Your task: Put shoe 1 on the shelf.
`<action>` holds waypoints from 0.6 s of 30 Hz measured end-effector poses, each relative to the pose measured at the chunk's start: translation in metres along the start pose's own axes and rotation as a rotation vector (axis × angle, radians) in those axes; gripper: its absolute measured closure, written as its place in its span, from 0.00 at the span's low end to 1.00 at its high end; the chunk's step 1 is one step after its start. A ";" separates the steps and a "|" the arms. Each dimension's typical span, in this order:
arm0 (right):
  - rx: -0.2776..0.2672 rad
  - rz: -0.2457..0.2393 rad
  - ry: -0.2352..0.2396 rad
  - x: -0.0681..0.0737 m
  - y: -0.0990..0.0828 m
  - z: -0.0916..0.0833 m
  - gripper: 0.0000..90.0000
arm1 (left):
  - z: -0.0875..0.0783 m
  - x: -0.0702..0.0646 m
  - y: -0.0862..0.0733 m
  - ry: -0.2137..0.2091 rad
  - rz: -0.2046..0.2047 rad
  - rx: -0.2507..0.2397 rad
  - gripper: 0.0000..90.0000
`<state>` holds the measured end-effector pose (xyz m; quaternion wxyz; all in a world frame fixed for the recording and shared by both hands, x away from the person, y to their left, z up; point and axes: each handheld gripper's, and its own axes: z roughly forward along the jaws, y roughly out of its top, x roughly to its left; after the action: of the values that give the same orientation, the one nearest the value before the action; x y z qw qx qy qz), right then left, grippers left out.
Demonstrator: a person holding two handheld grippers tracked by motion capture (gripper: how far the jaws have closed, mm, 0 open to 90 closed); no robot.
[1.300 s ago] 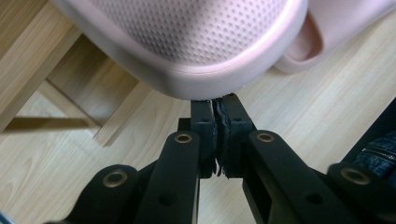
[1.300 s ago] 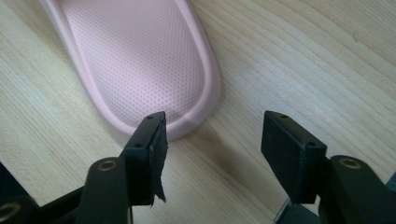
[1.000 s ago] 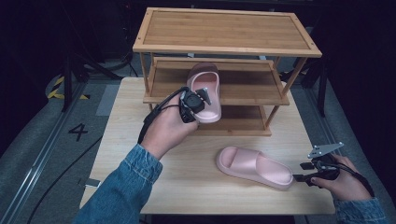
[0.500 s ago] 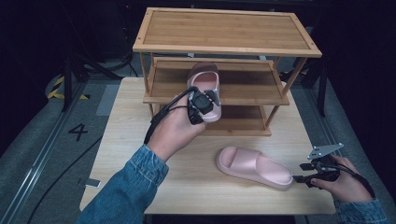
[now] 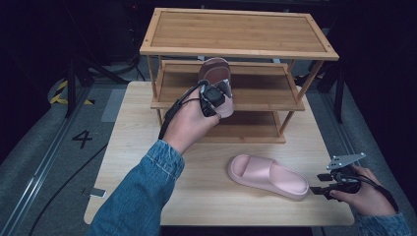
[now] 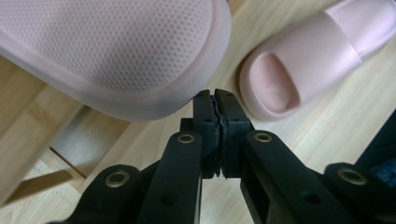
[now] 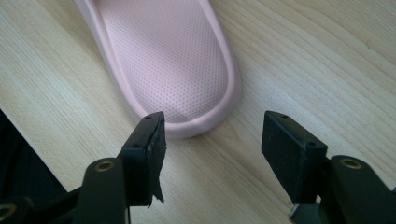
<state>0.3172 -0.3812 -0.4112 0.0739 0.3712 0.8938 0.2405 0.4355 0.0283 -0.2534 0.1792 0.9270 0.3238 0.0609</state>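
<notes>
Left gripper view reveals closed jaws seemingly pinching the slipper [image 6: 116, 51] rim.

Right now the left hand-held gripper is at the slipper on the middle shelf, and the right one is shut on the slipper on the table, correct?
Not quite. The right hand-held gripper is open, just short of the table slipper's heel, per the right gripper view. The rest holds.

Pink slide [image 5: 217, 83] on rack's [image 5: 255, 101] mid shelf; mate [image 5: 268, 176] flat on tabletop [image 5: 206, 177]
</notes>
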 end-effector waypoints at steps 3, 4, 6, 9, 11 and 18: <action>-0.001 0.004 -0.006 0.000 -0.003 0.000 0.45 | 0.002 0.005 0.005 0.023 -0.006 -0.006 0.97; 0.002 0.007 -0.003 -0.001 -0.003 -0.001 0.45 | 0.003 0.008 0.007 0.050 -0.007 -0.012 0.96; 0.003 0.013 -0.004 -0.002 -0.005 -0.001 0.45 | 0.004 0.011 0.009 0.044 -0.033 -0.012 0.95; 0.003 0.012 -0.004 -0.002 -0.005 -0.001 0.45 | 0.006 0.014 0.012 0.002 -0.040 -0.015 0.95; 0.002 0.013 -0.002 -0.002 -0.005 -0.001 0.45 | 0.008 0.013 0.013 -0.002 -0.032 -0.017 0.95; -0.002 0.008 -0.005 -0.003 -0.004 0.000 0.45 | 0.001 0.007 0.008 -0.014 -0.025 -0.025 0.83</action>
<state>0.3165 -0.3854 -0.4131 0.0756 0.3754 0.8919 0.2407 0.4458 0.0264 -0.2518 0.1939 0.9208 0.3336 0.0564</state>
